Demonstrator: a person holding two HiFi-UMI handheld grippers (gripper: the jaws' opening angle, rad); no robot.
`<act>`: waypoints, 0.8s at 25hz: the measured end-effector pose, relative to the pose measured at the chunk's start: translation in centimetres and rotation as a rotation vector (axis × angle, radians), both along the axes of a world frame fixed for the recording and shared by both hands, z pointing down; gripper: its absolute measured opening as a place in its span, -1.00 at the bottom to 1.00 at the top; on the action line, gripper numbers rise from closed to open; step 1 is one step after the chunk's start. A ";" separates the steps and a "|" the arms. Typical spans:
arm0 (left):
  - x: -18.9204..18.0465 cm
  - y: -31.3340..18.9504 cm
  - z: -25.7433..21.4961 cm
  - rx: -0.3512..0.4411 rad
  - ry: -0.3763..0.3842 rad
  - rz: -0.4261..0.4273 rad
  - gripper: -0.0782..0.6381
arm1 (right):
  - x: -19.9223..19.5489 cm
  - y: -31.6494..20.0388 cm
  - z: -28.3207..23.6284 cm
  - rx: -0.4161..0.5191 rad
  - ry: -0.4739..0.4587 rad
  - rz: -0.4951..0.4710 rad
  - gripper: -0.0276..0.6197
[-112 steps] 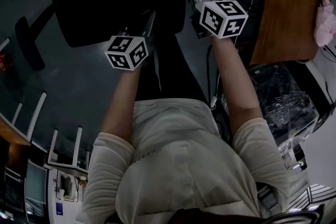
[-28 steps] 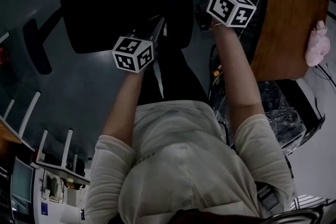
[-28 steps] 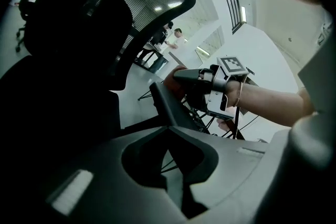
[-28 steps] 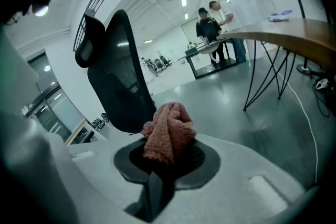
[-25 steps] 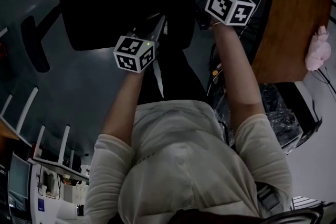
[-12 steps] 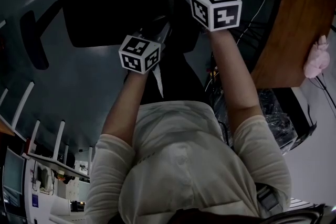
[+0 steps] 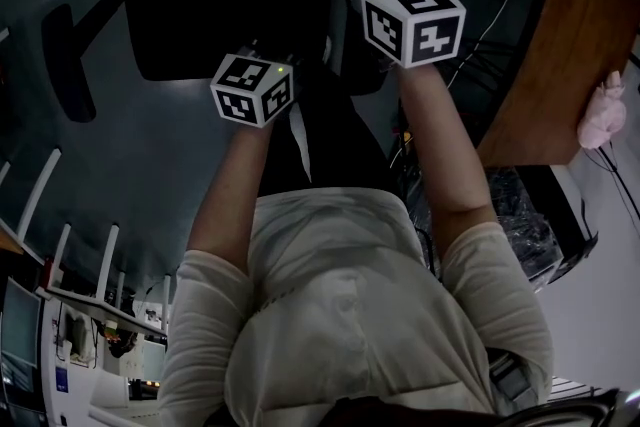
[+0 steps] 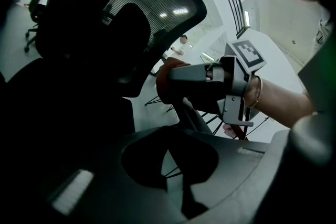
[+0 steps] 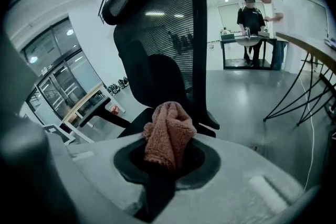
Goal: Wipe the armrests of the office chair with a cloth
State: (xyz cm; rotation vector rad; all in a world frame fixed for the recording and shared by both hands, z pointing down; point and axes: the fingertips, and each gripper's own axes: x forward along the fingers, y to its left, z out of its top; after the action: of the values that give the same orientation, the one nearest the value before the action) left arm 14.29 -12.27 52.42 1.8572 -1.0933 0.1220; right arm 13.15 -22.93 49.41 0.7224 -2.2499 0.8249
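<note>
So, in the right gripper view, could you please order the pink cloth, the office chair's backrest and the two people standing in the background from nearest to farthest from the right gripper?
1. Pink cloth: clamped in the jaws, centre.
2. Chair backrest: behind the cloth, centre-left.
3. Two people: far across the room, upper right.

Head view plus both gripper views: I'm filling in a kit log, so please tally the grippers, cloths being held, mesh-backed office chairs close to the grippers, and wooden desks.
Grippers: 2 (left gripper, right gripper)
Held cloth: 1
Mesh-backed office chair close by: 1
Wooden desk: 1
Total: 5
</note>
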 end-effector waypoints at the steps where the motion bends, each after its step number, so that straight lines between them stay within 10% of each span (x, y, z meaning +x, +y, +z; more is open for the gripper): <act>1: -0.4 0.0 0.0 0.000 -0.001 -0.007 -0.74 | -0.2 0.4 0.0 -0.001 -0.006 -0.005 -0.77; 20: -2.3 4.2 -0.1 0.002 0.023 0.038 -0.74 | -0.9 9.5 1.1 -0.097 0.031 0.037 -0.77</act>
State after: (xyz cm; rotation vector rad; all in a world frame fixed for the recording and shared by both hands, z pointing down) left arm 11.95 -8.06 52.32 1.8772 -1.0428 0.1207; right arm 12.24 -13.46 50.52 0.7288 -2.1590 0.9274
